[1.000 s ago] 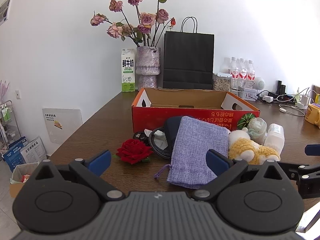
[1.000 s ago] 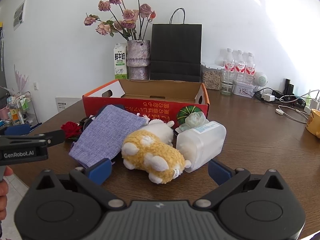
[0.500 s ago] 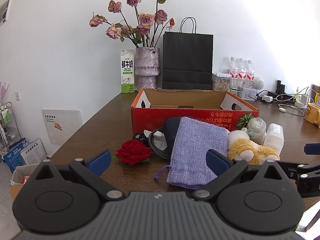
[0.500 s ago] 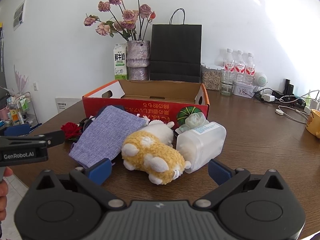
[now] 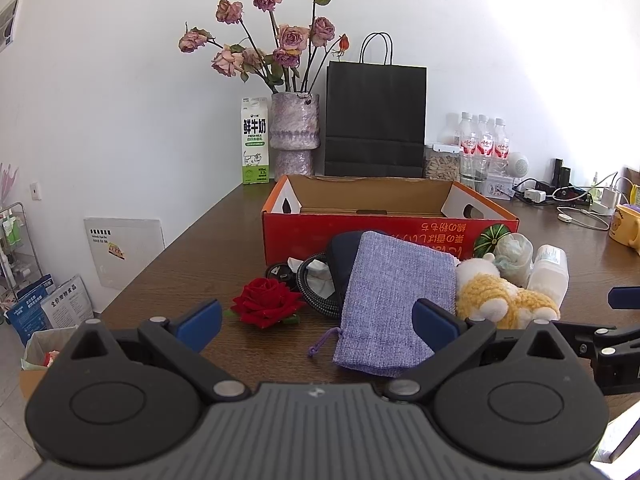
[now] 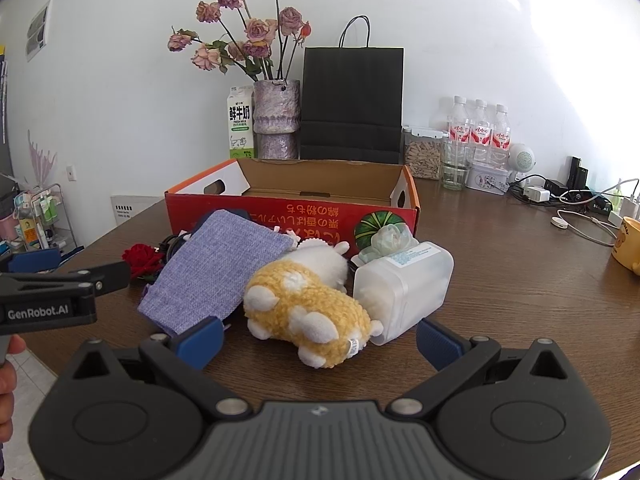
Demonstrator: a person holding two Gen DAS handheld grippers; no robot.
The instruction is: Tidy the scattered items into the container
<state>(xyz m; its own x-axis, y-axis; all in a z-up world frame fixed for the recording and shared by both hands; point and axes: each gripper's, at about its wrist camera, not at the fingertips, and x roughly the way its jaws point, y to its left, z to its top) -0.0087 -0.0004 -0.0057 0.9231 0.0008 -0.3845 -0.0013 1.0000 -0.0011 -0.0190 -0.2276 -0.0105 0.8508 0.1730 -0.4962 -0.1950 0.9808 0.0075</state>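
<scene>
- Nothing has shifted: both tongs hover as before.
- Left tongs (image 5: 316, 322) spread wide, empty, facing the purple pouch (image 5: 390, 300).
- Right tongs (image 6: 318, 338) released, before the plush toy (image 6: 308, 312).

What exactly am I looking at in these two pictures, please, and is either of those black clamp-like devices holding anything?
No robot here: a person holds a two-finger gripper in each hand, each carrying a fisheye camera looking along its fingers. One picture comes from the left gripper, the other from the right gripper. Both are open and hold nothing. On the wooden table stands an open red cardboard box. In front of it lie a red rose, a purple fabric pouch, a yellow plush toy and a translucent plastic container.
</scene>
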